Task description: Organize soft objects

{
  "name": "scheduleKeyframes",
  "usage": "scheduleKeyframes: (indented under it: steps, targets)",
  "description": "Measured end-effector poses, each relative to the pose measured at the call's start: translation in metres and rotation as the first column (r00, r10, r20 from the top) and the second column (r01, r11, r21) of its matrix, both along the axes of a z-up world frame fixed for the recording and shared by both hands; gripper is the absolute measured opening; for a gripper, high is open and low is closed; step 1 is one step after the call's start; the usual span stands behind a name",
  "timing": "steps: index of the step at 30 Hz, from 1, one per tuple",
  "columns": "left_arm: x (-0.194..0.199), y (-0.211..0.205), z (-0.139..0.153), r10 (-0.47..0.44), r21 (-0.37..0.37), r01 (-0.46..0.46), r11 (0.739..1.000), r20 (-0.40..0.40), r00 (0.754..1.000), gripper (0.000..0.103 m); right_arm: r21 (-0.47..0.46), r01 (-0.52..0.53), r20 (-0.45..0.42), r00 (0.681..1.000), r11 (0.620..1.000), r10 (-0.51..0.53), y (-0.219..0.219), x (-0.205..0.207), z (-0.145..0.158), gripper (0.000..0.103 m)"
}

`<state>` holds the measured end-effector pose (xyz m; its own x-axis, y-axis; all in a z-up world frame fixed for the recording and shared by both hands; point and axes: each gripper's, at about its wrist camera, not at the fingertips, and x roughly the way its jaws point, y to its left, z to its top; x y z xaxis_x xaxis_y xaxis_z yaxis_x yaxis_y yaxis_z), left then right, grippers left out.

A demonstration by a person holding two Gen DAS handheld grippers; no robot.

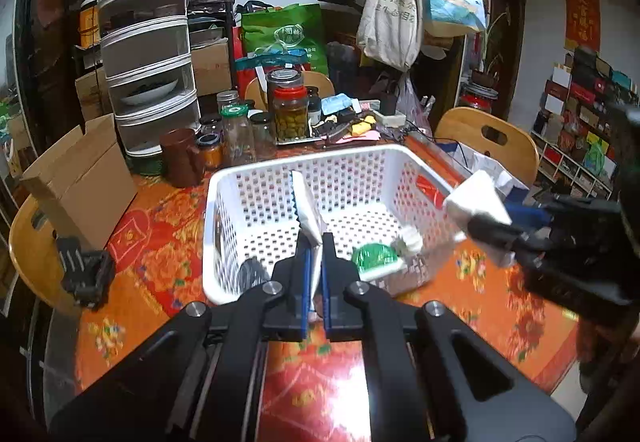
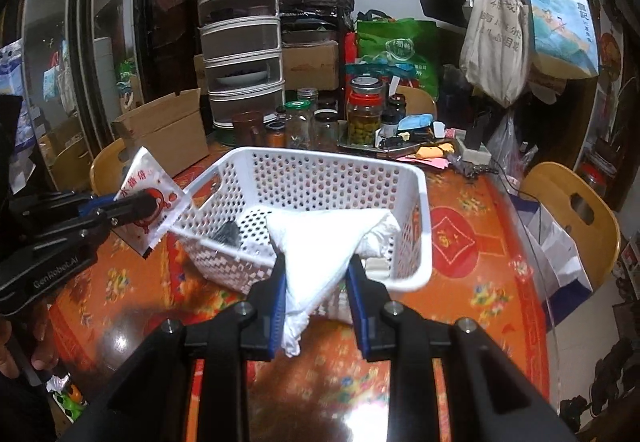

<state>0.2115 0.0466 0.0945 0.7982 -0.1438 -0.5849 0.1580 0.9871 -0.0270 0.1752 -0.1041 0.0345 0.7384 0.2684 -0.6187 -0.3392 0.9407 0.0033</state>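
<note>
The left gripper (image 1: 316, 266) has its jaws clamped on a thin packet (image 1: 308, 210); just ahead sits the basket (image 1: 248, 178). The right gripper (image 2: 316, 282) has its jaws clamped on a white cloth (image 2: 320, 242), over the basket's near rim. The basket rests on the counter (image 1: 160, 242).

The left claw (image 1: 316, 254) is clamped on a flat white packet (image 1: 308, 208) that stands upright over the near rim of the white basket (image 1: 240, 242). At three o'clock the right claw (image 1: 486, 228) grips a white pack (image 1: 478, 202) beside the basket's right rim. A green pack (image 1: 376, 256) and a dark item (image 1: 252, 272) lie inside. Jars (image 1: 290, 106) crowd the orange surface (image 1: 160, 254) at twelve o'clock; a cardboard box (image 1: 80, 178) sits at nine.
</note>
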Motion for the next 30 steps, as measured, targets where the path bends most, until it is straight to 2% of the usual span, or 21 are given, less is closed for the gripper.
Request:
scheduleKeyframes:
  steps: [3,6,12,17,22,26,28,30]
  targets:
    - [0.030,-0.003,0.004,0.000,-0.003,0.000,1.000,-0.028,1.000,0.004,-0.010,0.003,-0.048,0.999,1.000,-0.004,0.004,0.028,-0.002,0.026]
    - [0.067,-0.008,-0.002,-0.004,-0.009,0.003,1.000,-0.096,0.995,0.004,-0.036,0.014,-0.095,0.995,0.999,-0.018,0.010,0.056,-0.010,0.026]
    - [0.132,-0.010,-0.046,0.027,-0.001,-0.028,1.000,-0.244,0.969,0.004,-0.107,0.027,-0.186,0.982,0.994,-0.047,0.023,0.104,-0.037,0.026]
    - [0.158,-0.010,-0.085,0.035,0.009,-0.034,0.999,-0.326,0.945,0.004,-0.122,0.025,-0.272,0.961,0.992,-0.057,0.028,0.130,-0.061,0.026]
    - [0.168,-0.004,-0.100,0.045,-0.013,-0.053,0.999,-0.353,0.935,0.007,-0.110,-0.001,-0.338,0.940,0.994,-0.036,0.032,0.145,-0.074,0.029]
    - [0.167,0.000,-0.104,0.054,-0.013,-0.063,0.998,-0.353,0.934,0.019,-0.102,0.000,-0.344,0.938,0.995,-0.036,0.036,0.149,-0.076,0.036]
    - [0.163,0.000,-0.104,0.046,-0.021,-0.056,0.998,-0.349,0.936,0.031,-0.092,-0.004,-0.342,0.939,0.996,-0.028,0.036,0.148,-0.076,0.045]
    - [0.160,0.000,-0.101,0.054,-0.020,-0.064,0.998,-0.328,0.943,0.054,-0.084,-0.005,-0.339,0.940,0.996,-0.024,0.035,0.147,-0.074,0.052]
